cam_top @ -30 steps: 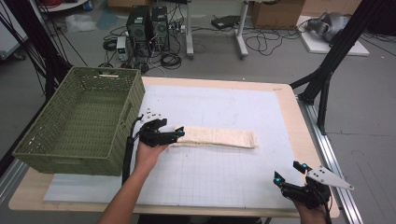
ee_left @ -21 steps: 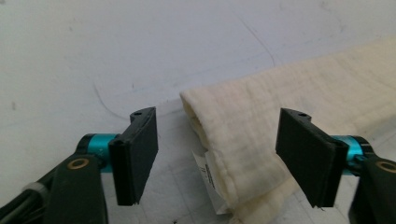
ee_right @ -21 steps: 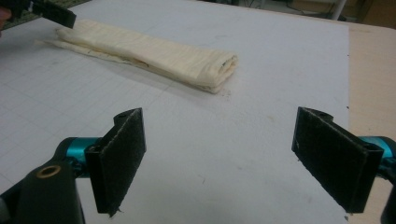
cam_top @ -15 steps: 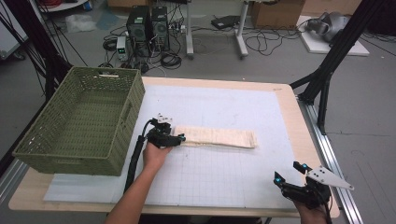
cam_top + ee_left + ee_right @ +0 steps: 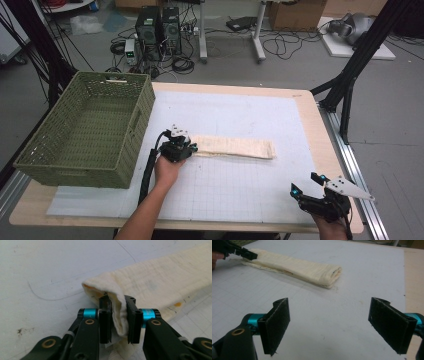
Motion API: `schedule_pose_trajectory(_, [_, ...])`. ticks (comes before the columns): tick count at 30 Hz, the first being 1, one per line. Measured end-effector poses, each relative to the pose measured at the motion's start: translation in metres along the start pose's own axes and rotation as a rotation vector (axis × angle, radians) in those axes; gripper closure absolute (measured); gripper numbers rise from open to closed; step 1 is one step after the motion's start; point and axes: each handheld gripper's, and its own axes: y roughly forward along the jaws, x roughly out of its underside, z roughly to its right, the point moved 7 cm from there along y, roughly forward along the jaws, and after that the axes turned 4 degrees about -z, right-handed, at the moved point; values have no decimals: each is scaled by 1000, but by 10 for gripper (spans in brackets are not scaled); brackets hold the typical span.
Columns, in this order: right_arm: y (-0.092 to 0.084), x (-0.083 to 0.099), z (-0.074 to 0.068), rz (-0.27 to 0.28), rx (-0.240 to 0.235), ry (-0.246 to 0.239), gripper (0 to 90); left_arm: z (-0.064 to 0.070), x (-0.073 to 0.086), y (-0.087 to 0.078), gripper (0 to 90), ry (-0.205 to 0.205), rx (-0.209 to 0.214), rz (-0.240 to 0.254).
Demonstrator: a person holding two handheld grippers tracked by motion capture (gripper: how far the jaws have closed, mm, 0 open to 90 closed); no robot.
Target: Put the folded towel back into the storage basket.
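Basically a wooden table (image 5: 310,107) w/ a white grid mat (image 5: 235,185) on top; grey floor behind, PC towers (image 5: 159,25) and loose cables. Green wicker basket (image 5: 80,127) sits at the mat's left edge. The folded cloth (image 5: 235,147) is cream, long and narrow, w/ small orange stains, lying flat mid-mat, just right of the basket. Left gripper (image 5: 117,315) has just been closing, jaws now pinching the cloth's left end, fabric bunched between them. Right gripper (image 5: 337,325) is spread wide, near the mat's front-right corner, well apart from the cloth.
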Motion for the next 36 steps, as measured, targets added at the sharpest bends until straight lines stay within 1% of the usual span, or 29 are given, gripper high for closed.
schedule_pose_trajectory(2, [5, -2, -1, -4, -8, -5, 175, 1, 0, 0, 806, 7, 0, 0])
schedule_pose_trajectory(4, [10, -6, -2, -1, -14, -8, 174, 1, 0, 0, 812, 7, -1, 0])
schedule_pose_trajectory(7, [17, -11, -4, -10, -35, -13, 173, 1, 0, 0, 811, 12, -2, 2])
schedule_pose_trajectory(8, [20, -14, -3, -10, -34, -16, 172, 1, 0, 0, 810, 11, -1, 4])
schedule_pose_trajectory(12, [33, -24, 2, -11, -13, 14, 154, 2, 0, 0, 807, 15, -6, 7])
schedule_pose_trajectory(13, [43, -29, 4, -25, -17, 14, 154, 1, 0, 0, 806, 15, -2, 4])
schedule_pose_trajectory(14, [43, -29, 4, -25, -17, 14, 154, 1, 0, 0, 806, 7, 0, 6])
schedule_pose_trajectory(17, [64, -32, 7, -66, -19, 16, 154, 1, 0, 0, 805, 6, 3, 7])
schedule_pose_trajectory(18, [72, -33, 8, -82, -19, 24, 156, 1, 0, 0, 805, 5, 4, 7])
schedule_pose_trajectory(20, [88, -35, 10, -114, -9, 40, 172, 1, 0, 0, 805, 4, 5, 7])
schedule_pose_trajectory(24, [116, -37, 14, -176, 20, 22, 250, 1, 0, 0, 806, 3, 6, 7])
schedule_pose_trajectory(25, [122, -36, 15, -186, 19, 18, 280, 1, 1, 0, 806, 5, 6, 6])
schedule_pose_trajectory(26, [126, -35, 14, -196, 13, 28, 310, 1, 1, 0, 806, 6, 6, 6])
schedule_pose_trajectory(27, [131, -34, 14, -202, 9, 34, 320, 1, 1, 0, 807, 7, 6, 7])
schedule_pose_trajectory(29, [137, -32, 13, -208, -1, 55, 347, 1, 1, 0, 807, 10, 3, 7])
schedule_pose_trajectory(30, [138, -32, 13, -213, -3, 51, 361, 1, 1, 0, 807, 10, 3, 7])
schedule_pose_trajectory(31, [139, -31, 13, -216, 5, 41, 374, 1, 1, 0, 806, 10, 3, 7])
schedule_pose_trajectory(33, [139, -32, 12, -217, 7, 31, 380, 1, 1, 0, 805, 11, 0, 6])
schedule_pose_trajectory(36, [141, -29, 10, -254, 10, 1, 401, 1, 1, 0, 803, 10, 0, 7])
